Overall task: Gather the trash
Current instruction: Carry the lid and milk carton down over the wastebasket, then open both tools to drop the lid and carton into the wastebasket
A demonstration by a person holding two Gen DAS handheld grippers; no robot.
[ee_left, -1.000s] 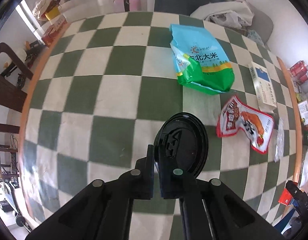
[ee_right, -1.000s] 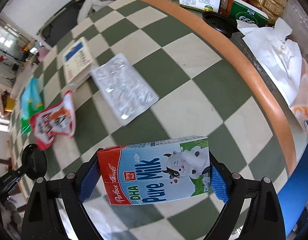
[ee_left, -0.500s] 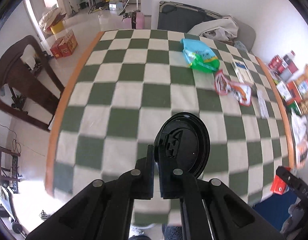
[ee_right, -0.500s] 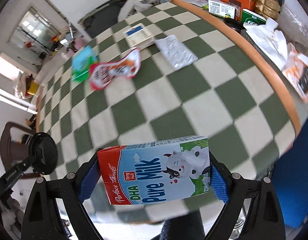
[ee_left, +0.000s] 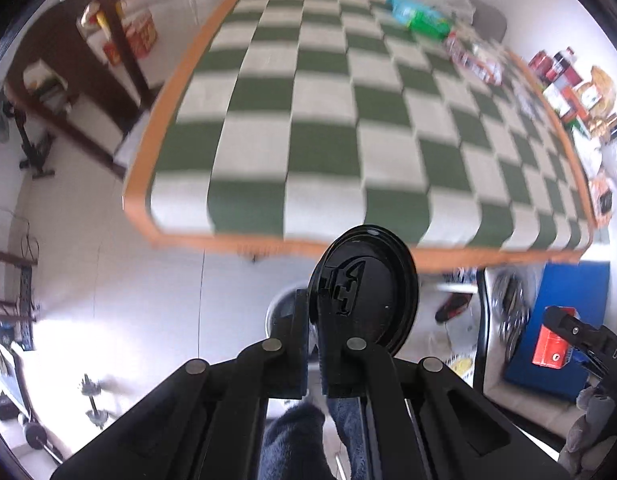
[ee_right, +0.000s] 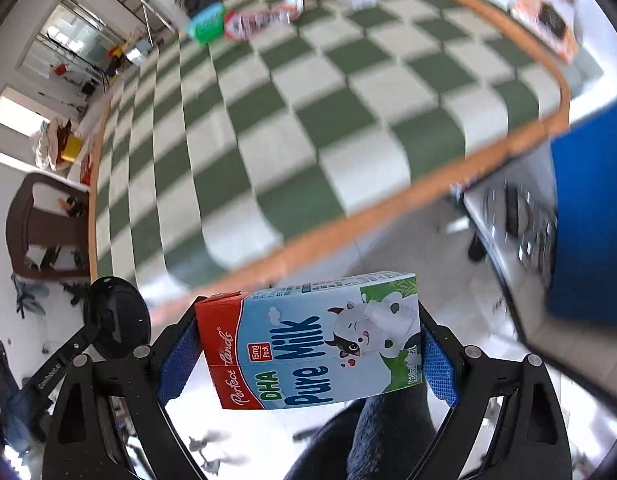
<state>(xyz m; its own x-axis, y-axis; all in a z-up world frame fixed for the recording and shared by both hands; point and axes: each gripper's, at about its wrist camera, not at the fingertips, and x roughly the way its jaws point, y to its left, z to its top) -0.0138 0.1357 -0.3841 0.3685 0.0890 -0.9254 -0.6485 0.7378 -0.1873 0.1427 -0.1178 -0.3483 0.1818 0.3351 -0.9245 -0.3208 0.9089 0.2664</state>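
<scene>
My left gripper is shut on the rim of a round black plastic lid, held upright past the near edge of the checkered table, above the floor. In the right wrist view the same lid shows at lower left. My right gripper is shut on a blue, white and red milk carton lying crosswise between its blue pads, also off the table. The carton's red end shows at the right of the left wrist view. A green bag and a red wrapper lie at the table's far end.
An orange rim borders the table. A blue bin or box stands on the floor to the right. A dark wooden chair stands left of the table. Packaged goods crowd the table's right side. A person's dark trouser legs are below.
Both grippers have pulled back from over the table's middle to beyond its near edge, above the floor, each keeping its hold. The far trash now looks small and distant.
</scene>
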